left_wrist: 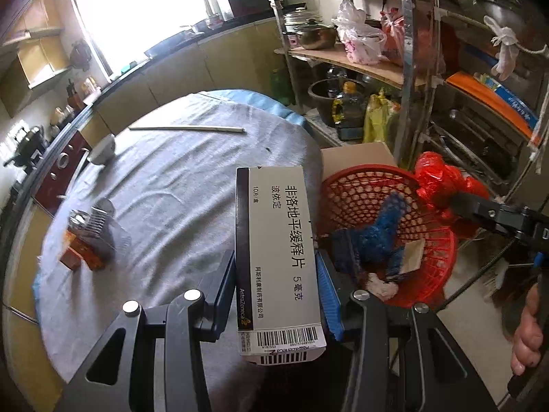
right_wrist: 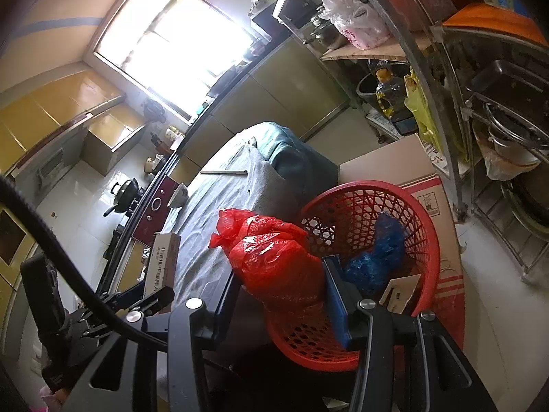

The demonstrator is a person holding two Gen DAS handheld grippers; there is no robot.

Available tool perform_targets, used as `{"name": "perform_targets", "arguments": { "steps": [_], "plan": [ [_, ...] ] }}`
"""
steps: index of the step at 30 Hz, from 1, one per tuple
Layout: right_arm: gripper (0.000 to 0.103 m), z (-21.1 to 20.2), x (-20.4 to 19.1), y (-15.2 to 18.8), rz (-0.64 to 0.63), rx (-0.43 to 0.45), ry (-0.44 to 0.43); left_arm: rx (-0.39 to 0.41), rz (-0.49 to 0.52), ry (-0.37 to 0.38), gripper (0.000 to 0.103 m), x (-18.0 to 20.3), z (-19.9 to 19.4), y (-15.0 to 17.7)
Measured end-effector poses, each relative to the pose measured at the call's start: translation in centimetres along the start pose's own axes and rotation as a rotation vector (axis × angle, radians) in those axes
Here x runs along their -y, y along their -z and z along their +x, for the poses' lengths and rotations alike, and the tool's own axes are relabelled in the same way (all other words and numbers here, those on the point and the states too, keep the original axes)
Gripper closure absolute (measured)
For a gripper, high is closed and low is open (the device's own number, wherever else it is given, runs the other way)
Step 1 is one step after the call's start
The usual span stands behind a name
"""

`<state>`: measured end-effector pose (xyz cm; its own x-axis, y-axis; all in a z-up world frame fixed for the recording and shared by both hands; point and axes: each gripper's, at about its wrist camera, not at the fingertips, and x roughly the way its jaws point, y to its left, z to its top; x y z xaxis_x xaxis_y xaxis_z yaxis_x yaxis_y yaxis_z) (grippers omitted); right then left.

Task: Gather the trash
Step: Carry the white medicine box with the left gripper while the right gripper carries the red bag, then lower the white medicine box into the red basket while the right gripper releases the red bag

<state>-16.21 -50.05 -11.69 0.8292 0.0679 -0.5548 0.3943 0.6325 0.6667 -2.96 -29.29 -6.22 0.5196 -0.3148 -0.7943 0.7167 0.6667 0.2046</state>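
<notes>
Grey cloth (left_wrist: 164, 185) covers the kitchen table. At six o'clock the left gripper (left_wrist: 274, 274) clamps a medicine box (left_wrist: 274, 240); at three o'clock the right gripper (right_wrist: 281, 274) pinches a red bag (right_wrist: 274, 257) beside the red basket (right_wrist: 425, 240).

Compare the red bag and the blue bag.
The red bag is clamped in the right gripper at the basket's rim; the blue bag already lies inside the basket. The red bag looks bulkier and glossy; the blue bag is smaller and darker. The red bag hangs above the table's edge, while the blue bag rests beside a small card. Both are crumpled plastic.
</notes>
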Motion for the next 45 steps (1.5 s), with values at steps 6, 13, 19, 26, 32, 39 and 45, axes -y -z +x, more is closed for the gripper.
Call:
{"name": "perform_targets", "arguments": {
  "steps": [6, 13, 19, 26, 32, 39, 45],
  "plan": [
    [0.053, -0.6, 0.5, 0.4, -0.008, -0.015, 0.031, 0.036, -0.007, 0.09, 0.056, 0.7, -0.5, 1.2],
    [0.053, -1.7, 0.5, 0.3, -0.028, -0.017, 0.055, 0.039, -0.002, 0.094, 0.056, 1.1, -0.7, 1.7],
    [0.053, -2.1, 0.4, 0.1, -0.033, -0.015, 0.055, 0.058, 0.009, 0.063, 0.056, 1.2, -1.2, 1.9],
    [0.053, -2.0, -0.4, 0.4, -0.049, -0.03, 0.043, 0.073, 0.0, 0.045, 0.056, 0.6, -1.9, 2.1],
    [0.053, -2.0, -1.2, 0.6, -0.064, -0.041, 0.042, 0.076, -0.025, 0.04, 0.056, -0.3, -2.2, 2.5],
    [0.053, -2.1, -2.3, 0.7, -0.086, -0.054, 0.041, 0.099, -0.056, 0.03, 0.056, -1.2, -3.1, 2.7],
    [0.053, -1.9, -3.7, 0.9, -0.114, -0.069, 0.037, 0.117, -0.087, 0.026, 0.055, -2.3, -3.8, 3.1]
  ]
}}
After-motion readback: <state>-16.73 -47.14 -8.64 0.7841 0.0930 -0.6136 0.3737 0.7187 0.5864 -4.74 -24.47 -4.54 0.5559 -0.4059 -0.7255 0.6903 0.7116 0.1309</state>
